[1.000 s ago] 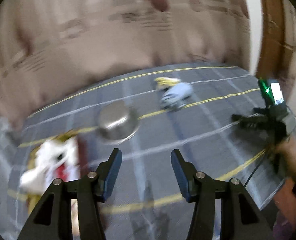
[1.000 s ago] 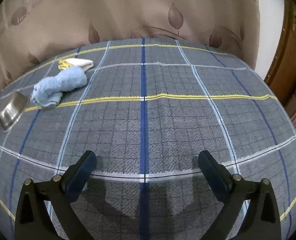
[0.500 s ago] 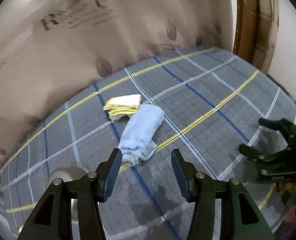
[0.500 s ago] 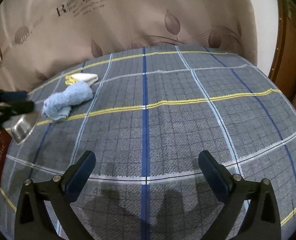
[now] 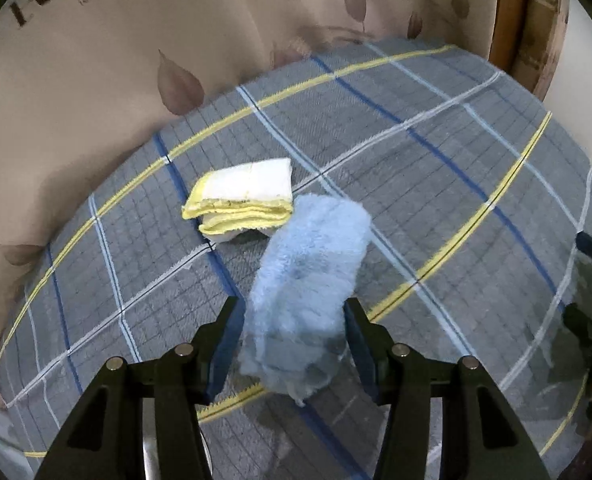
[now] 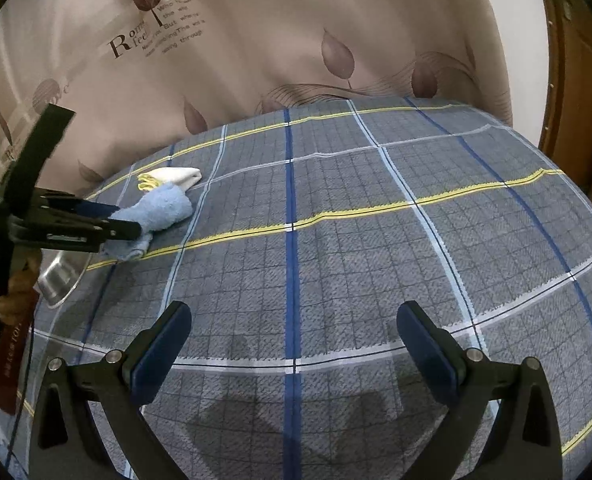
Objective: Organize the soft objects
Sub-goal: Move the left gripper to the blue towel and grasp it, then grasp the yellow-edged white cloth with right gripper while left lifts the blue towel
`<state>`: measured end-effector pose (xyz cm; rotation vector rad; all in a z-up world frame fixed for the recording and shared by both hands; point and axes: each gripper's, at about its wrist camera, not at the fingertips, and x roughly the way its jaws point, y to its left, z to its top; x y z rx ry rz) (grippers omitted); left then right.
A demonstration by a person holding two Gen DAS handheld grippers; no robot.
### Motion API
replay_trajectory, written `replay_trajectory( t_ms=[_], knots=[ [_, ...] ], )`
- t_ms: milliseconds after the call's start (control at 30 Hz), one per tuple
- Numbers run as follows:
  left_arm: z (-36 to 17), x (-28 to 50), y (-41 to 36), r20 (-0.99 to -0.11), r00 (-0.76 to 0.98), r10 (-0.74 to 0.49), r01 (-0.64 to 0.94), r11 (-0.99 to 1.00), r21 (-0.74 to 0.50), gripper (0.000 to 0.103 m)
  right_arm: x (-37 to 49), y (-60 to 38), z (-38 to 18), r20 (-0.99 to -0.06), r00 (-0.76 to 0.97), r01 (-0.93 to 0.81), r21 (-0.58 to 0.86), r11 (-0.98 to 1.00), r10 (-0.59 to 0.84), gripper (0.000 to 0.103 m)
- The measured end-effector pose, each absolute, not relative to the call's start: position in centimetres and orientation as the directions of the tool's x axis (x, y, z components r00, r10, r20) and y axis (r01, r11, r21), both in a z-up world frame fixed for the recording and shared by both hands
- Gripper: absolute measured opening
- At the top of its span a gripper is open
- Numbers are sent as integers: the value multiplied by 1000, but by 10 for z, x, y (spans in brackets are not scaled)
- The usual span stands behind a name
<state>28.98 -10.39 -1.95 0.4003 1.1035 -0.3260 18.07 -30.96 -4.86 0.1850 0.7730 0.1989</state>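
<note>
A fluffy light-blue towel [image 5: 308,276] lies rolled on the plaid bed cover [image 5: 436,168]. My left gripper [image 5: 292,320] is open, with one finger on each side of the towel's near end. A folded white and yellow cloth [image 5: 242,194] lies just beyond the towel, touching it. In the right wrist view the towel [image 6: 164,208] and the folded cloth [image 6: 172,178] sit at the far left, with the left gripper [image 6: 124,226] reaching onto the towel. My right gripper [image 6: 292,344] is open and empty over bare cover.
A steel bowl [image 6: 62,276] rests at the left, under the left gripper. A beige curtain [image 6: 296,40] with leaf print hangs behind the bed. A wooden door frame [image 6: 576,80] stands at the right. A plush toy [image 6: 12,288] lies at the far left edge.
My left gripper has swung from the bowl and plush toy to the blue towel and now straddles its near end. The right gripper has barely moved.
</note>
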Motion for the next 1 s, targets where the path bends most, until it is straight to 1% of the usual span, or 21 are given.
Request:
replay_trajectory(
  t_ms=[300,433,467,500,567,633,700,767,867,1000],
  knots=[
    [-44,304,-107,-925,376,-51,453,881,136,54,181,-313,-49,-669,705,-76,259,963,236,102],
    [-48,305,-108,-913,404,-63,434,892,130,53,184,-312,-51,-681,697,-64,252,966,224,102],
    [-48,305,-105,-908,411,-76,416,902,113,45,185,-312,-52,-685,694,-63,251,966,223,102],
    [-49,306,-100,-908,408,-98,386,920,74,30,186,-312,-52,-686,693,-61,250,966,222,102],
    [-48,303,-90,-901,405,-159,326,945,-20,25,186,-313,-54,-688,691,-57,254,965,222,102],
    [-43,291,-85,-882,452,-133,269,963,-7,24,188,-315,-55,-694,684,-51,262,964,225,102],
    [-32,262,-79,-842,530,-104,184,983,-6,24,190,-316,-57,-699,679,-47,263,964,224,102],
    [-28,239,-74,-839,537,-90,133,991,-21,24,190,-315,-57,-702,676,-48,260,965,222,102],
    [-25,187,-60,-838,529,-135,88,991,-104,24,190,-315,-58,-704,676,-48,255,966,219,102],
    [-18,120,-36,-829,553,-86,13,995,-94,25,191,-314,-59,-712,671,-45,239,970,207,102]
  ],
)
